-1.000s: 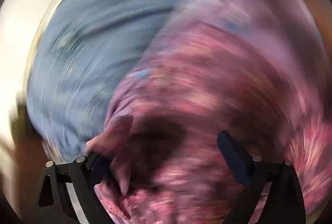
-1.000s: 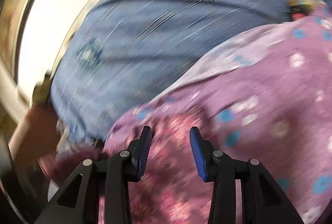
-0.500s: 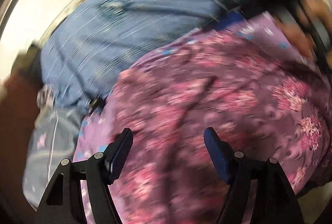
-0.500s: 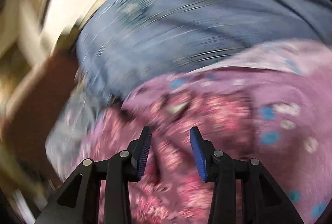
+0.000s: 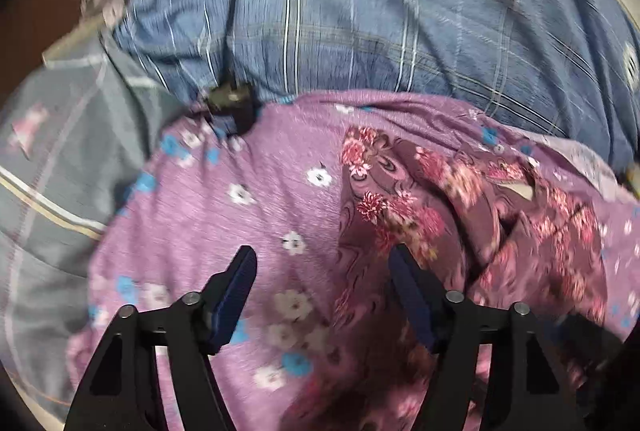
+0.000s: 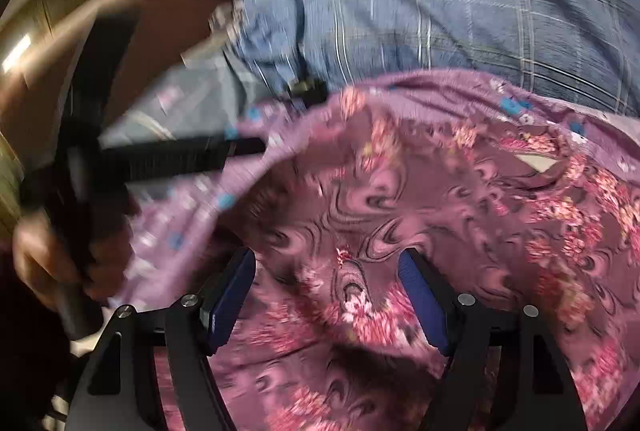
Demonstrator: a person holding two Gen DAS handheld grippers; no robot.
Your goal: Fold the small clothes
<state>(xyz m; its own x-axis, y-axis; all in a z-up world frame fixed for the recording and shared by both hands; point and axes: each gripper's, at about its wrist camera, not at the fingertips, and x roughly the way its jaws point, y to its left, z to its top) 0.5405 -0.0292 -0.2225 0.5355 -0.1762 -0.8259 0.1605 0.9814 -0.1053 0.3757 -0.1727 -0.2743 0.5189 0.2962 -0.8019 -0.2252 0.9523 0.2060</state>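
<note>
A dark maroon floral garment [image 5: 440,215] lies crumpled on a lilac cloth with small blue and white flowers [image 5: 248,199]. My left gripper [image 5: 322,271] is open, its jaws wide apart just above the lilac cloth and the garment's left edge. In the right wrist view the maroon garment [image 6: 420,215] fills the middle, and my right gripper [image 6: 326,273] is open right over it. The left gripper's body [image 6: 160,159] and the hand holding it show at the left of that view, over the lilac cloth [image 6: 188,215].
The person's blue checked shirt [image 5: 360,3] fills the far side close behind the clothes. A grey checked cloth [image 5: 52,151] lies to the left. A small dark object [image 5: 234,103] sits at the shirt's hem.
My right gripper has opened wider. My left gripper has swung left, off the maroon garment toward the lilac cloth. Both views have shifted across the pile.
</note>
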